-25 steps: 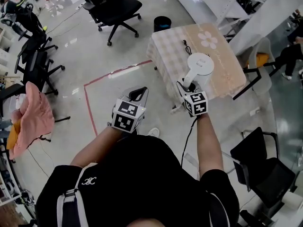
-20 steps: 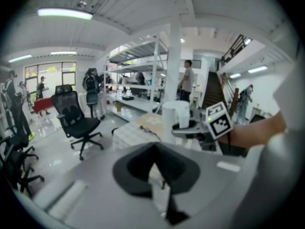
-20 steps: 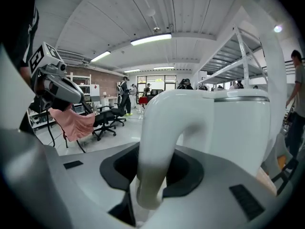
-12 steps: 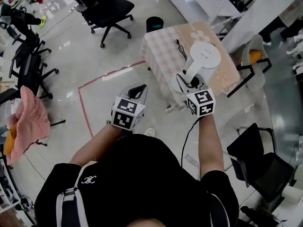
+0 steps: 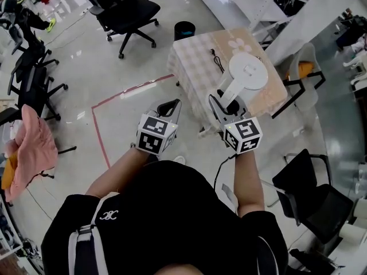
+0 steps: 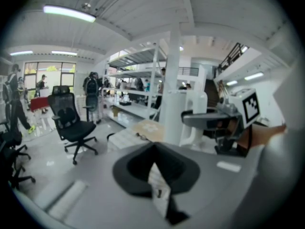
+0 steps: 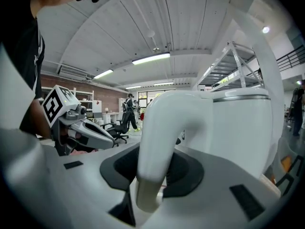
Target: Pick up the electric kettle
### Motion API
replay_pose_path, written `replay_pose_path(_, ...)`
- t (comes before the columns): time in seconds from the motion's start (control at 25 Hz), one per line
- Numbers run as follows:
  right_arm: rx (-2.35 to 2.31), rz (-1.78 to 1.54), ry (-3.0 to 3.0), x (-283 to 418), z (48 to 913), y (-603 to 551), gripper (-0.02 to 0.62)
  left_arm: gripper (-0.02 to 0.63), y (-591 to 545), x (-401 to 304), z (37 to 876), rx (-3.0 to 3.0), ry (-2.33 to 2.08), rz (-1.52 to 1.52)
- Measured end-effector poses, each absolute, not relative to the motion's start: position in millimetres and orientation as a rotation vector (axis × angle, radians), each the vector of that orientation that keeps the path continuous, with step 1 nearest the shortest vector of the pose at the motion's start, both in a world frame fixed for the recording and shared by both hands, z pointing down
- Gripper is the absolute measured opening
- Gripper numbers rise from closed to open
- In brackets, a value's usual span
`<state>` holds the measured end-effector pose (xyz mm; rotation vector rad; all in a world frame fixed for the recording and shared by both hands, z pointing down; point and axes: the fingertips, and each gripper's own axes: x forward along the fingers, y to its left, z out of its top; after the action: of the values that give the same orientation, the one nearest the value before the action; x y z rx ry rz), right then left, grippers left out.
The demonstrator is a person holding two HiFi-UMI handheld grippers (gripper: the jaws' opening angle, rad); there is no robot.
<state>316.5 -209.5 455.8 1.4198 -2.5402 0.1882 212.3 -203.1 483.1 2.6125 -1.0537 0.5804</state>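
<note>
The white electric kettle (image 5: pixel 248 73) hangs in the air above the near edge of the checked table (image 5: pixel 198 62). My right gripper (image 5: pixel 227 104) is shut on its curved handle (image 7: pixel 159 128), which fills the gap between the jaws in the right gripper view; the kettle's body (image 7: pixel 243 128) stands just beyond. My left gripper (image 5: pixel 167 110) floats over the floor to the left of the table, jaws together and nothing in them. In the left gripper view the kettle (image 6: pixel 198 113) and the right gripper (image 6: pixel 224 123) show at the right.
A black cable (image 5: pixel 216 58) lies on the table. A black bin (image 5: pixel 184 28) stands behind it. Office chairs (image 5: pixel 123 10) stand at the far left, another black chair (image 5: pixel 312 193) at the near right. Red tape (image 5: pixel 123 93) marks the floor. A pink cloth (image 5: pixel 31 145) hangs at the left.
My right gripper has risen with the kettle, which now looks larger and nearer to the head camera. The left gripper has barely shifted.
</note>
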Motion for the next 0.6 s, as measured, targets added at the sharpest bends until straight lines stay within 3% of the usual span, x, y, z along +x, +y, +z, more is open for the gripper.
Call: replay_pose_path(0.6, 1.435, 0.275, -2.549, 308, 475, -192, 0.112, 0.0, -203, 222, 485, 2.632, -1.021, 0.582)
